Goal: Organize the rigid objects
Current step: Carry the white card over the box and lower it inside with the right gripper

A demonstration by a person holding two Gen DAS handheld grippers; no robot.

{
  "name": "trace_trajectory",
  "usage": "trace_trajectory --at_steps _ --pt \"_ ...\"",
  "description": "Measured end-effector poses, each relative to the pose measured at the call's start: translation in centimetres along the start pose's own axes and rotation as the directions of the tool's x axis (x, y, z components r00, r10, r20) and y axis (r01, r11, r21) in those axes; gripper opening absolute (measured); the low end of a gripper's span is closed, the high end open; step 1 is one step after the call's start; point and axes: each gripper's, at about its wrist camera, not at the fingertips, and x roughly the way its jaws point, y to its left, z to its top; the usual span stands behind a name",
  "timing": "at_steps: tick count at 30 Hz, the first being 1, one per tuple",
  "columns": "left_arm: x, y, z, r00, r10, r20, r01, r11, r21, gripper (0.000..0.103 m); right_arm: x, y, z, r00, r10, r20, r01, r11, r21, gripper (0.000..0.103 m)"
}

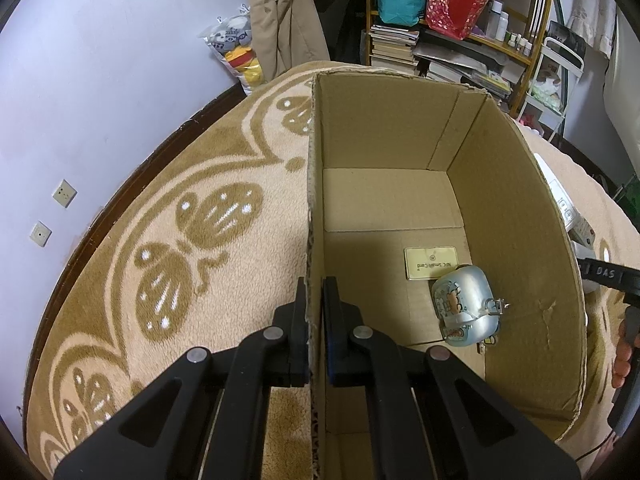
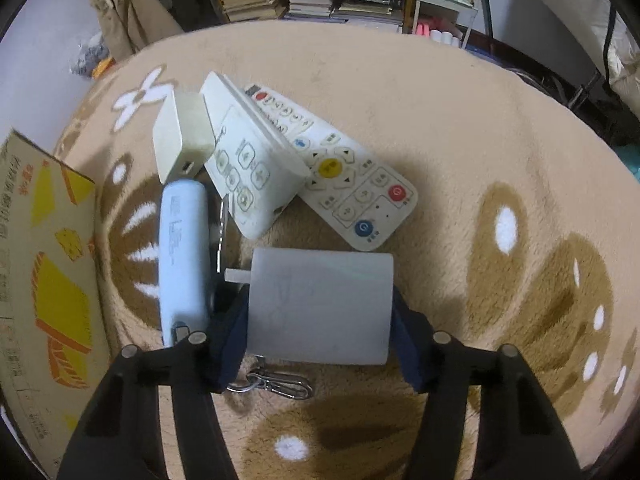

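Gripping the left wall of the cardboard box (image 1: 384,148), the left gripper (image 1: 315,300) has its jaws pressed onto the wall edge, one finger outside, one inside. Ahead and to the right of this gripper, on the box floor, lies a yellow card (image 1: 431,263); just beside the card, nearer the gripper, lies a pale blue rounded case (image 1: 466,304) with cartoon print and a metal clasp, its edge touching or overlapping the card's corner. Box stands on a beige patterned blanket (image 1: 180,240) covering the table.

Right gripper (image 2: 320,320): jaws spread around a white rectangular block (image 2: 320,306), one blue-padded finger at each side. Pads appear to touch the block's sides; block looks lifted off the blanket, but cannot tell for certain. A short white peg sticks out of the block's upper left corner.

Just left of the right gripper lies a light blue oblong device (image 2: 184,256), with a metal key (image 2: 222,232) between it and the block. Directly below the block, between the fingers, a metal carabiner clip (image 2: 280,385) lies on the blanket. Ahead of the gripper: a cream remote (image 2: 252,168) leaning on a larger white remote (image 2: 344,176) with coloured buttons; a small cream adapter box (image 2: 180,136) touches the cream remote's left side. Box's printed outer wall sits far left in the right wrist view.
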Motion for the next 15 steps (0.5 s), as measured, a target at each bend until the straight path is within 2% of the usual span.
trace_trajectory --at_steps 4,8,15 --pt "0.0 -0.1 -0.1 1.0 0.001 0.0 -0.001 1.0 0.0 0.005 -1.3 -0.6 -0.1 1.0 -0.003 0.024 0.003 1.0 0.017 0.065" --pt "-0.1 -0.1 0.0 1.0 0.003 0.0 -0.003 1.0 0.005 0.005 -2.4 -0.5 -0.1 0.998 0.039 0.052 -0.042 0.998 0.038 0.065" --pt "-0.1 -0.1 0.1 1.0 0.004 0.0 -0.004 1.0 0.004 0.005 -7.0 2.3 0.4 0.98 0.039 0.197 -0.031 0.998 -0.045 0.065"
